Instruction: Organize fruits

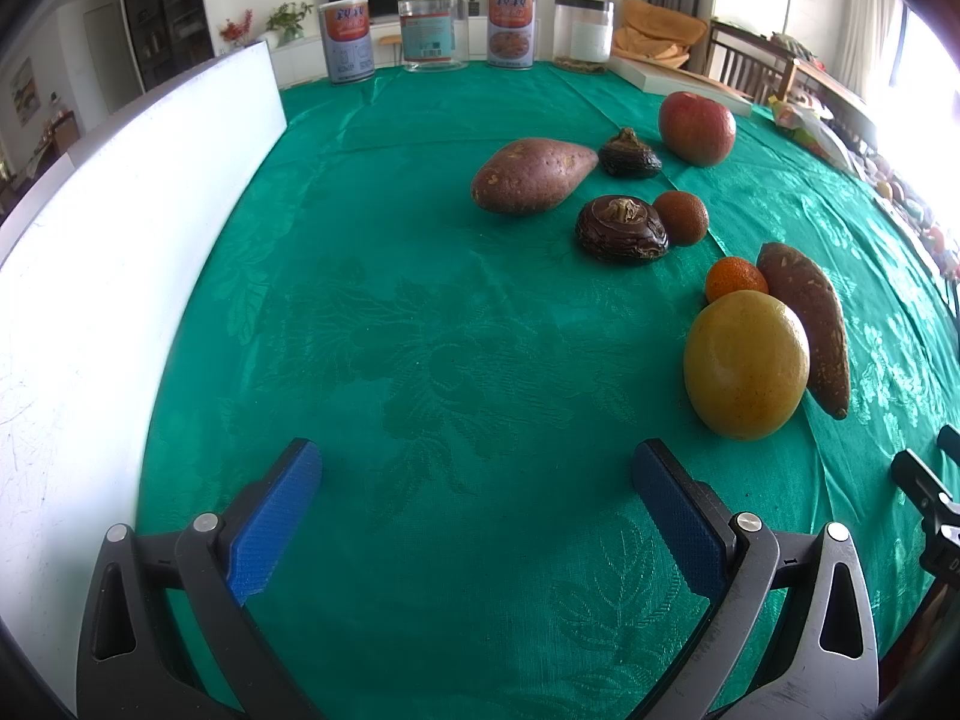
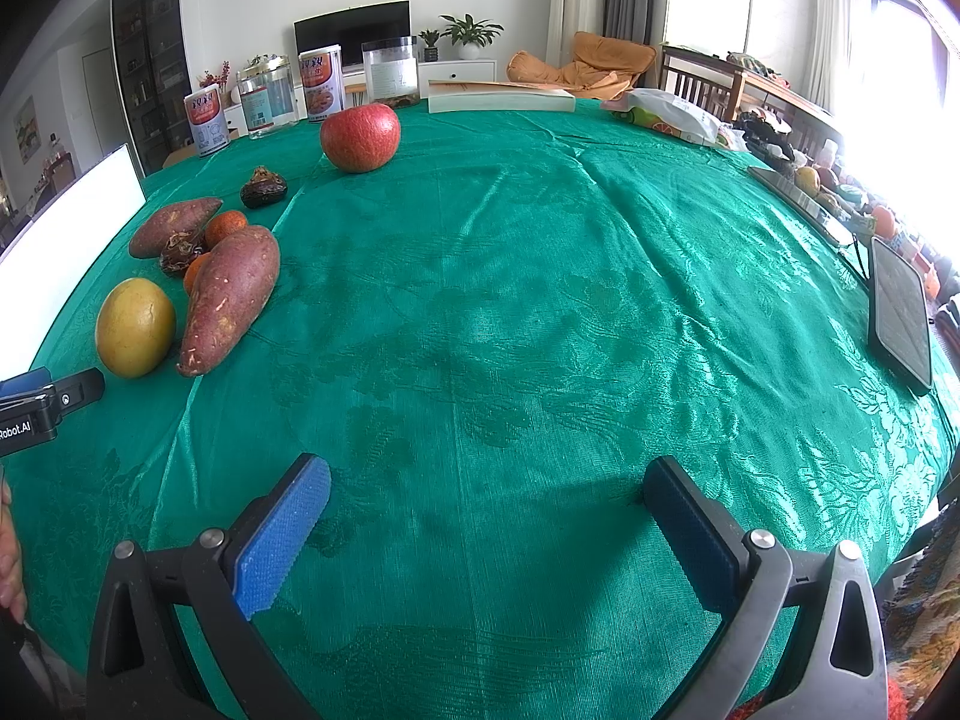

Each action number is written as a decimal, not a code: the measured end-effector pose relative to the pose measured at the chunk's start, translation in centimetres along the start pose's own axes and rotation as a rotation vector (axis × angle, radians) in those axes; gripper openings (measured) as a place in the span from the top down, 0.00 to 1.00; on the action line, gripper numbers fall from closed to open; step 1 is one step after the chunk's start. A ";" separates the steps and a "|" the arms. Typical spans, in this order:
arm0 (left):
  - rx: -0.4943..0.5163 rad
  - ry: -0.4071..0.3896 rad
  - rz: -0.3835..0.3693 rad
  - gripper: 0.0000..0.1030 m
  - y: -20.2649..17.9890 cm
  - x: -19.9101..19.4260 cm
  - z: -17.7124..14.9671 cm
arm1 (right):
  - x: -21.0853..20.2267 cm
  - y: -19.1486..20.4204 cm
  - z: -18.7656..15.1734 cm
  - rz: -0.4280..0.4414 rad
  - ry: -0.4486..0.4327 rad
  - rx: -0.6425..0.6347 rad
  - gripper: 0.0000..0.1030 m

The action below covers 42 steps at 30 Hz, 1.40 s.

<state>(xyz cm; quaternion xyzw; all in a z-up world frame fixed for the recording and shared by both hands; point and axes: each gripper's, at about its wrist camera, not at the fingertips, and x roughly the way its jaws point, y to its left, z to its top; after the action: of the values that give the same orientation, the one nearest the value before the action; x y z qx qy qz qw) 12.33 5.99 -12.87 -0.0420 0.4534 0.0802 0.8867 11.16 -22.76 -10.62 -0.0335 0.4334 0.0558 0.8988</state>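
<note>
On the green tablecloth (image 1: 420, 330) lie a yellow round fruit (image 1: 746, 365), two sweet potatoes (image 1: 531, 175) (image 1: 807, 324), two small oranges (image 1: 735, 277) (image 1: 681, 216), two dark water chestnuts (image 1: 622, 231) (image 1: 630, 154) and a red apple (image 1: 696, 127). My left gripper (image 1: 477, 468) is open and empty, low over the cloth, left of the yellow fruit. My right gripper (image 2: 486, 480) is open and empty over bare cloth; the yellow fruit (image 2: 135, 327), near sweet potato (image 2: 231, 297) and apple (image 2: 360, 136) lie to its left and ahead.
A white board (image 1: 120, 240) stands along the table's left side. Cans and clear jars (image 1: 432, 27) line the far edge, with a flat box (image 2: 501, 101) and a bag (image 2: 672, 114). A phone (image 2: 903, 315) lies at the right edge.
</note>
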 end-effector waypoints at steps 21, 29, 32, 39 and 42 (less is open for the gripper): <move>0.005 0.003 -0.012 0.00 0.2 0.1 0.1 | -0.1 0.0 0.0 0.000 0.000 0.000 0.00; 0.023 0.037 -0.113 0.02 0.7 -0.4 3.5 | -0.1 0.0 0.0 0.000 0.001 0.000 0.00; 0.019 -0.035 -0.120 0.01 0.3 -1.1 7.9 | -0.1 0.0 0.0 -0.001 0.000 0.000 0.00; 0.113 0.047 -0.115 0.02 -1.7 4.8 15.1 | 0.1 0.3 0.0 -0.006 0.003 0.007 0.00; 0.128 0.120 -0.103 0.06 -1.7 7.4 15.2 | 0.2 0.5 0.0 -0.009 0.003 0.010 0.00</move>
<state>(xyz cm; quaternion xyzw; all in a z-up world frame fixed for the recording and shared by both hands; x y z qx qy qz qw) 29.07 7.30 -9.95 -0.0132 0.5074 0.0027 0.8616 11.18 -22.25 -10.81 -0.0311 0.4349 0.0496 0.8986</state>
